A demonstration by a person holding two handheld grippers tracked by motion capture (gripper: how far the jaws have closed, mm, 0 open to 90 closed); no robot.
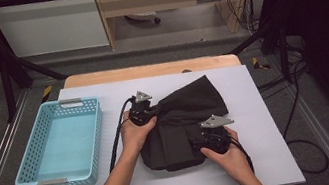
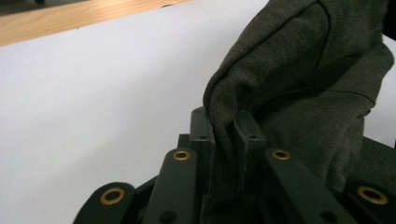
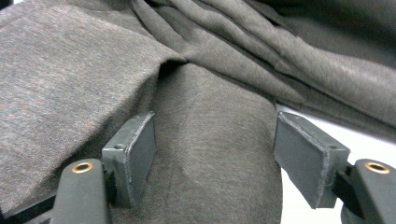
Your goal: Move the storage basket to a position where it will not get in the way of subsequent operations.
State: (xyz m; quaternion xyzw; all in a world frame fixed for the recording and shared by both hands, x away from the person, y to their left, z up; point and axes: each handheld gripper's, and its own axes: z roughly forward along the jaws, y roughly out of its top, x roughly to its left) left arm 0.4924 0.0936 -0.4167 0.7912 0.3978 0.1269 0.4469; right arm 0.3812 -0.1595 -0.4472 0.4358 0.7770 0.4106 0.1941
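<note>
Dark grey knit garment [image 1: 185,124] lay half folded at centre of white counter [image 1: 264,157]. Fold of garment edge was pinched between left tongs [image 2: 227,135], presumably to be lifted for next fold. Right tongs [image 3: 215,154] were spread astride near flap, cloth not pressed. Empty turquoise basket [image 1: 92,142] was set at left, likely as destination. Cables, wooden desk were noted behind.

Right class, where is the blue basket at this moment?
In the high view, the blue basket sits at the table's left edge, left of the dark garment, apart from it.
</note>
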